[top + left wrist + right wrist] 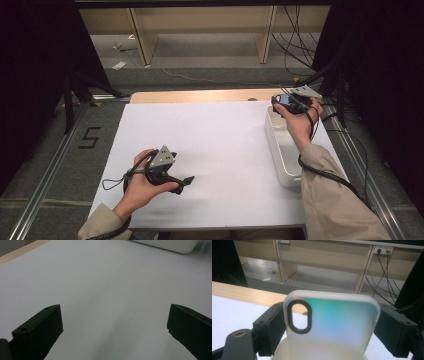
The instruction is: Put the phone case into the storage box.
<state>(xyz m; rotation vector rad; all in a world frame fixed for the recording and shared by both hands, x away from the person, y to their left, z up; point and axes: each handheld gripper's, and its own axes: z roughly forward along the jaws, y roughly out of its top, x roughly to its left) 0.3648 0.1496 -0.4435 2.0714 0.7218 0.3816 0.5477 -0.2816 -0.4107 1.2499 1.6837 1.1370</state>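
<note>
A translucent phone case (pixel 332 322) with an iridescent blue-green sheen and an oval camera cut-out stands upright between my right jaws, which press on its two long edges. My right gripper (pixel 332 336) is shut on it. In the high view the right gripper (pixel 281 103) is held above the far end of a white bin (pixel 278 150) at the table's right side. My left gripper (pixel 186 181) rests low over the white sheet (pixel 215 145) near the front left. Its jaws stand wide apart, and the left gripper (pixel 115 327) has nothing between them.
The white bin's rounded rim (pixel 172 246) shows far off in the left gripper view. A wooden table edge (pixel 200 96) runs along the back of the sheet. Beyond it are floor cables (pixel 295 55) and wooden furniture legs (pixel 142 42).
</note>
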